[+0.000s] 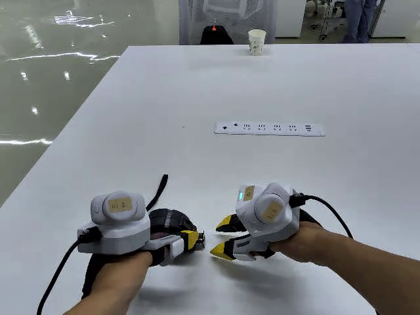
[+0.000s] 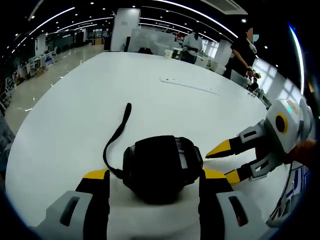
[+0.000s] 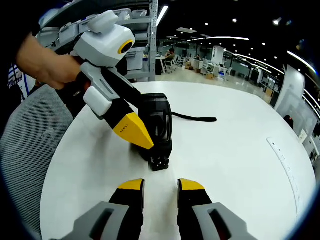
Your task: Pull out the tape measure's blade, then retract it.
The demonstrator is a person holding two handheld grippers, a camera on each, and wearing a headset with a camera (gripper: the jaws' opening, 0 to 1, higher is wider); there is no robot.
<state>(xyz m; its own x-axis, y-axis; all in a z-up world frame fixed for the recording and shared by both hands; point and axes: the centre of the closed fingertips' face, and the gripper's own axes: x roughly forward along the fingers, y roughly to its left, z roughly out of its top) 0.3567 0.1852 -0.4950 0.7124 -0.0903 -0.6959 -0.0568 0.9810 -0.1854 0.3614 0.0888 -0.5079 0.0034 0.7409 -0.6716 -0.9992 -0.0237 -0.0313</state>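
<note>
Left gripper view: L gripper (image 2: pixel 156 176) clamped tape measure (image 2: pixel 160 160) body. R gripper (image 3: pixel 161 186) sat w/ jaws apart, empty, near blade hook (image 3: pixel 159 163). Blade looked unpulled; pull & retract both left to do.

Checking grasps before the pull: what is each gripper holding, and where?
Left gripper clamps the tape measure by its case sides; right gripper holds nothing.

My head view looks down over the table (image 1: pixel 197 92); both gripper views sit low, close, facing each other, sharing the tape measure (image 1: pixel 167 220) at my 7 o'clock.
</note>
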